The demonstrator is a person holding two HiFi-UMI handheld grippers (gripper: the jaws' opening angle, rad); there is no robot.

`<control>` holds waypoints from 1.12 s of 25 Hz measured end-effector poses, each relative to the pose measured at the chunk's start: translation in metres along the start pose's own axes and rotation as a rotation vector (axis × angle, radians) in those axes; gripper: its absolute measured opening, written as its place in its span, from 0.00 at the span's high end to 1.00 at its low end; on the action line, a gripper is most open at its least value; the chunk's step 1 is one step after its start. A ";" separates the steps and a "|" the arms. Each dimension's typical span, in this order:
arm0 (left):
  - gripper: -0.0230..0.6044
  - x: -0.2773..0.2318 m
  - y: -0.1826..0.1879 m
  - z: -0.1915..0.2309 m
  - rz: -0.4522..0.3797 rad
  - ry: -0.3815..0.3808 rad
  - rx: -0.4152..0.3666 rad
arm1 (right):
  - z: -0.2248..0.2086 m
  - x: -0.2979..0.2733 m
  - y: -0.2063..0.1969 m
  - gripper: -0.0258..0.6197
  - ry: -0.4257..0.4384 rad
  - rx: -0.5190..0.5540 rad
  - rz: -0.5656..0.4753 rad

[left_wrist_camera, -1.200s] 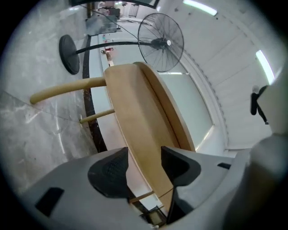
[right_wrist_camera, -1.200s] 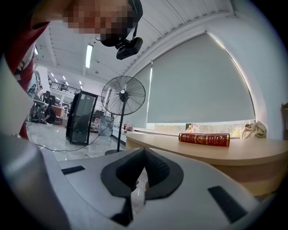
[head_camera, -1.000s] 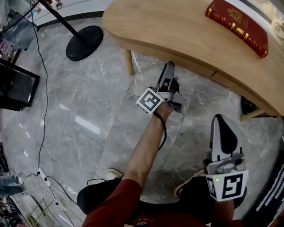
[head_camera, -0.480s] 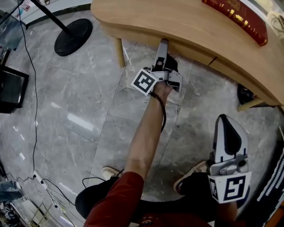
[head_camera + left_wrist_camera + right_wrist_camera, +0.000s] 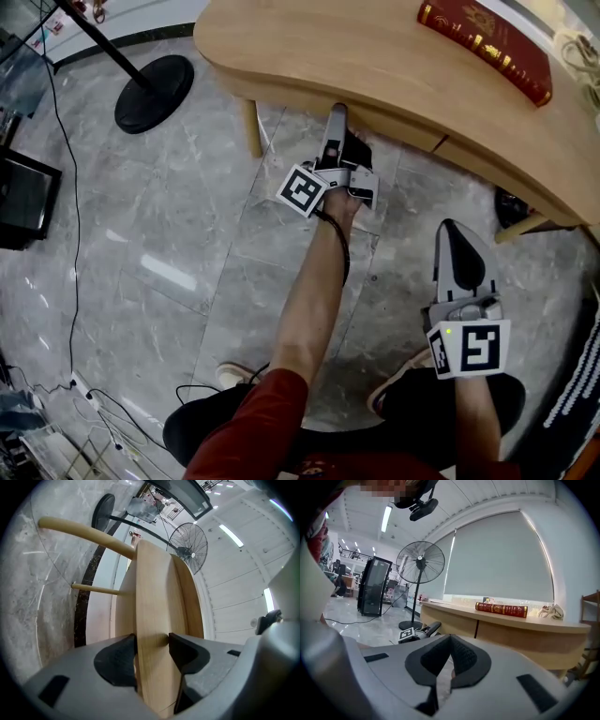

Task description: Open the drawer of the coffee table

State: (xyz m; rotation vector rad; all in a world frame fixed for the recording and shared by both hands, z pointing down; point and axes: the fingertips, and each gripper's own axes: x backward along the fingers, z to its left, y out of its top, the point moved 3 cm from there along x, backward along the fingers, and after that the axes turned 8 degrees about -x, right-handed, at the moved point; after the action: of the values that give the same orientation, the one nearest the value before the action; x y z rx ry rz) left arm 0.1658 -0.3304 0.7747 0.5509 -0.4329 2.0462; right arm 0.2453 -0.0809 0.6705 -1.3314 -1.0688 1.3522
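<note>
Left claw (image 5: pixel 336 116) is closing on the wooden drawer front (image 5: pixel 157 597) — stiff, probably light, sliding straight — best gripped at its edge; right claw (image 5: pixel 450 641) is pinched together, empty.

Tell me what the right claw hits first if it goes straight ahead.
Probably the coffee table's wooden front panel; nothing shows between it and the shut right claw, though depth is unclear.

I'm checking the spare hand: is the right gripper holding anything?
No, the right gripper has its jaws shut together with nothing between them.
</note>
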 end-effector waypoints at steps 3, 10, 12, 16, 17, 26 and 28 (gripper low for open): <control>0.60 0.005 -0.001 -0.002 0.008 -0.014 0.010 | -0.003 0.004 0.004 0.97 -0.010 -0.012 -0.007; 0.61 0.033 0.005 -0.018 -0.003 -0.026 -0.001 | -0.005 0.005 0.003 0.97 -0.012 -0.020 -0.005; 0.61 0.039 0.005 -0.021 0.001 -0.028 -0.003 | -0.004 0.006 0.003 0.97 -0.005 -0.015 -0.003; 0.62 0.053 0.008 -0.029 -0.002 -0.027 -0.009 | 0.002 0.006 0.003 0.97 0.005 -0.001 -0.003; 0.62 0.057 0.009 -0.032 -0.004 -0.028 -0.011 | 0.003 0.007 0.003 0.97 0.006 0.000 -0.006; 0.62 0.095 0.017 -0.051 0.003 -0.031 -0.019 | 0.051 0.009 -0.002 0.97 0.165 0.035 -0.002; 0.62 0.102 0.019 -0.056 0.004 -0.032 -0.019 | 0.066 0.009 -0.005 0.97 0.218 0.044 0.002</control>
State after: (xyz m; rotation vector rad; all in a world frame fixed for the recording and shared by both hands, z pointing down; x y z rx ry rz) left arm 0.0906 -0.2397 0.7815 0.5724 -0.4717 2.0376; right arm 0.1794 -0.0691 0.6757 -1.4113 -0.8852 1.1947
